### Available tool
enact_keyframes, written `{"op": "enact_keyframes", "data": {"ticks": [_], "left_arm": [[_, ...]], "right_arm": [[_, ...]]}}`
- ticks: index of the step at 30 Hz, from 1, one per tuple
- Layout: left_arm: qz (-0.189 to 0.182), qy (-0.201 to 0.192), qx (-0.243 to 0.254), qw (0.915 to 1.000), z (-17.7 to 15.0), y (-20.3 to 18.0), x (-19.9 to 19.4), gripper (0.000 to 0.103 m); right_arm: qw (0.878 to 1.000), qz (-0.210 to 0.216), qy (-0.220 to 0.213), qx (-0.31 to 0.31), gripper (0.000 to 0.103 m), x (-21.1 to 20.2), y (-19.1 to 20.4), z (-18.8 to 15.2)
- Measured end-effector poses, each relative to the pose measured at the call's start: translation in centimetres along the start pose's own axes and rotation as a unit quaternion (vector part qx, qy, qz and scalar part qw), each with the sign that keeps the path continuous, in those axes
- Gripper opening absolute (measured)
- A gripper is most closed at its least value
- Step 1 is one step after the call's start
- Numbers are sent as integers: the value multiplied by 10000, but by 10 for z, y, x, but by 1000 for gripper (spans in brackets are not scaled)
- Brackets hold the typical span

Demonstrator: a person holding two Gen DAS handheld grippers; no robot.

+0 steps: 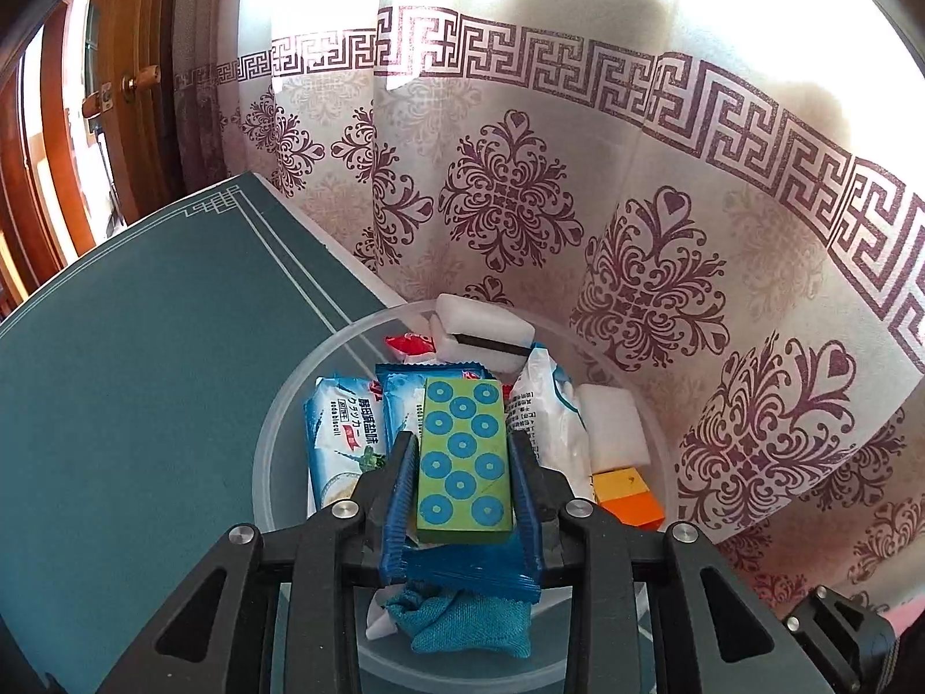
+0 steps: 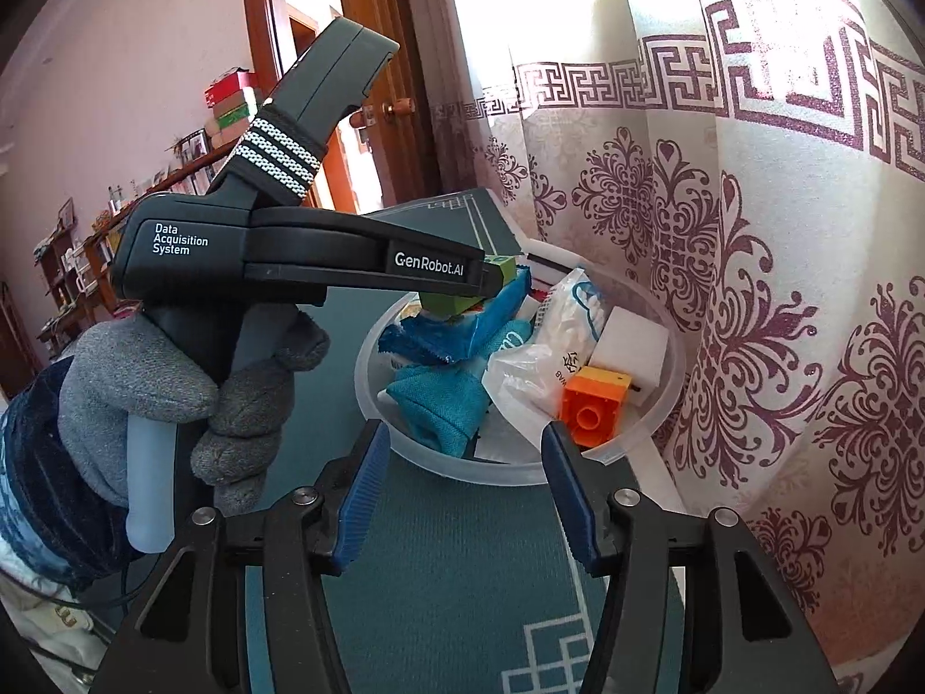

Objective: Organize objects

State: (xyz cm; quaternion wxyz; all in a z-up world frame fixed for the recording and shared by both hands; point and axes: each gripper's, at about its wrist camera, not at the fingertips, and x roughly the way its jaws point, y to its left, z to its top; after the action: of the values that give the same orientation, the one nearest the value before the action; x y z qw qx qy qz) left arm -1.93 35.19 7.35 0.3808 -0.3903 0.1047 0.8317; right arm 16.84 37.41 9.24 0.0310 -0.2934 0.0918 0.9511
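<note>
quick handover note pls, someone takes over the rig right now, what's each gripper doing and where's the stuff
Left gripper: over the clear plastic bowl, green block with blue circles between its blue pads; whether they press on it, unclear.
Right gripper: open, empty, just short of the bowl's near rim.
In the bowl: blue biscuit packets, teal cloth, white bag, white foam blocks, orange brick.
Done: these items are binned.
Left: probably let go of the green block, then check the green table mat for stragglers.
</note>
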Motion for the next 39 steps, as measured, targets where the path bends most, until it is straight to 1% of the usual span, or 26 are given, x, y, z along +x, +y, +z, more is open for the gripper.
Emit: {"op": "enact_keyframes", "data": {"ticks": [1, 2, 3, 7, 9, 11, 13, 14, 15, 17, 19, 22, 24, 28, 30, 34, 39], "left_arm": [[24, -21, -28, 10000, -1, 2, -1, 49], [58, -61, -46, 10000, -1, 4, -3, 61], [74, -105, -63, 9999, -2, 5, -5, 69], [56, -212, -111, 9997, -3, 11, -17, 75], [138, -294, -116, 9994, -5, 14, -26, 84], [313, -420, -133, 9985, -7, 18, -35, 91], [554, -573, -146, 9967, -11, 21, -45, 97], [692, -642, -145, 9954, -14, 22, -50, 101], [814, -712, -143, 9940, -16, 23, -55, 103], [999, -781, -114, 9919, -21, 23, -62, 103], [1145, -783, -32, 9903, -26, 21, -66, 103], [1334, -776, 97, 9880, -35, 16, -70, 103], [1346, -748, 125, 9880, -40, 14, -72, 103], [1277, -722, 79, 9892, -47, 11, -78, 103], [1308, -738, 117, 9886, -50, 7, -81, 103], [1472, -810, 249, 9855, -56, 0, -85, 103], [1458, -794, 283, 9857, -62, -4, -87, 103]], "right_arm": [[10000, 2, 13, 0, 56, 0, 0, -1], [10000, 3, 26, 7, 56, 1, 0, -1], [10000, 1, 38, 17, 56, 2, 0, -1], [10000, -37, 61, 54, 56, 3, -2, -3], [9999, -48, 77, 63, 57, 3, -2, -3], [9999, -71, 79, 70, 58, 4, -2, -3], [9999, -100, 82, 100, 66, 5, -3, -3], [9998, -120, 81, 126, 67, 5, -3, -4], [9997, -137, 83, 157, 70, 5, -5, -4], [9996, -161, 83, 217, 74, 5, -6, -3], [9995, -180, 61, 271, 82, 3, -8, -2], [9994, -212, 42, 263, 88, 1, -7, -2], [9993, -295, 66, 219, 91, 2, -5, -3], [9982, -520, 277, 116, 93, 9, -3, -7], [9977, -591, 330, 64, 93, 11, -2, -8], [9966, -786, 263, -4, 93, 11, -4, -8], [9946, -1018, 191, -12, 93, 10, -10, -8]]}}
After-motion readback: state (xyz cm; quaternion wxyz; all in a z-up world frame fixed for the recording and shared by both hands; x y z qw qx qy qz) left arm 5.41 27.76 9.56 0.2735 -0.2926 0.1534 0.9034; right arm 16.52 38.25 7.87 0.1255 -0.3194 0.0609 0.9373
